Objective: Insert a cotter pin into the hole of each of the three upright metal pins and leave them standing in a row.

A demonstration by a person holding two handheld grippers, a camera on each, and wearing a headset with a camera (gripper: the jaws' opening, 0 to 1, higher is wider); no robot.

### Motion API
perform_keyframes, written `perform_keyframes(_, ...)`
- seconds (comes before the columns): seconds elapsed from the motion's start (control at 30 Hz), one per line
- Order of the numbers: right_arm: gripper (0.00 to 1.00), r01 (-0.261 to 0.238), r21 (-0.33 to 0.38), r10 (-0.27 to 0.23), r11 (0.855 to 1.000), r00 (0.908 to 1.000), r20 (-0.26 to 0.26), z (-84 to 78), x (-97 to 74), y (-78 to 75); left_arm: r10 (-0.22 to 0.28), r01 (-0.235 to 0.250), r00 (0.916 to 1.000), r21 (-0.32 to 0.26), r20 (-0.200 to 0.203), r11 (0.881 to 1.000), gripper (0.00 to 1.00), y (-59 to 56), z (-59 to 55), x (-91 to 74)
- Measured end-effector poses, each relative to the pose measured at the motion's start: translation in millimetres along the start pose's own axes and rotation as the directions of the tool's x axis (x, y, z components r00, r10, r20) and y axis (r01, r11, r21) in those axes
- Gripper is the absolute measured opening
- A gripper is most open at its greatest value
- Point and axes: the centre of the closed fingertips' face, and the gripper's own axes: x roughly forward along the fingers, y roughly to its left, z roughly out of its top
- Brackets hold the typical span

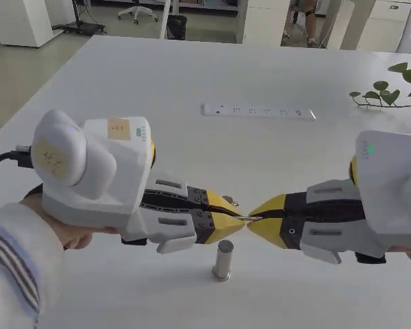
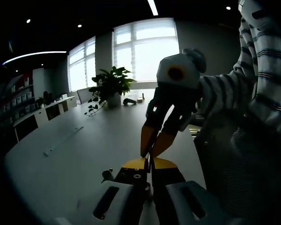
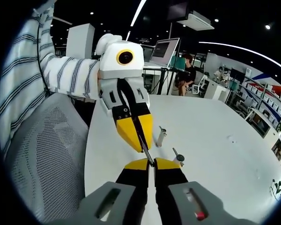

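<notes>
My left gripper (image 1: 238,223) and right gripper (image 1: 255,221) meet tip to tip just above the white table (image 1: 192,144). A thin cotter pin (image 1: 249,218) bridges the two sets of yellow tips, and both pairs of jaws are closed on it. In the right gripper view the cotter pin (image 3: 145,150) runs from the left gripper (image 3: 141,143) down into the right gripper (image 3: 153,164). One upright metal pin (image 1: 223,259) stands below the tips, nearer me. A second metal pin (image 3: 179,158), with something small through its top, stands just beyond the tips.
A white power strip (image 1: 260,111) lies across the table's far half. A leafy plant (image 1: 397,86) reaches in from the right edge. A mesh chair back (image 3: 47,154) stands beside the table's near edge.
</notes>
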Motion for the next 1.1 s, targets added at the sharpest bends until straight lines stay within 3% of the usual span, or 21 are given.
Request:
perform_keyframes(0.37, 0.00, 0.000, -0.029, 0.000, 1.000, 0.9999, -0.011, -0.5, -2.2, 4.1, 0.034, -0.034, 0.9992, -0.003, 0.021, 0.999, 0.05, 4.2, 3.7, -2.6)
perform_keyframes(0.67, 0.00, -0.006, -0.036, 0.004, 0.999, 0.9980, -0.064, -12.5, -2.5, 2.4, 0.037, -0.038, 0.9977, -0.004, -0.057, 0.999, 0.15, 4.3, -19.7, -0.5)
perform_keyframes(0.87, 0.00, -0.029, -0.019, 0.025, 0.999, 0.9869, -0.159, -36.5, -1.0, 3.4, 0.038, -0.039, 0.9925, -0.001, -0.116, 0.999, 0.21, 5.3, -35.0, 3.6)
perform_keyframes(1.1, 0.00, -0.051, -0.031, 0.042, 0.998, 0.9738, -0.224, -57.0, 0.1, 2.7, 0.026, -0.024, 0.9866, 0.016, -0.161, 1.000, 0.22, 6.3, -45.3, 9.8)
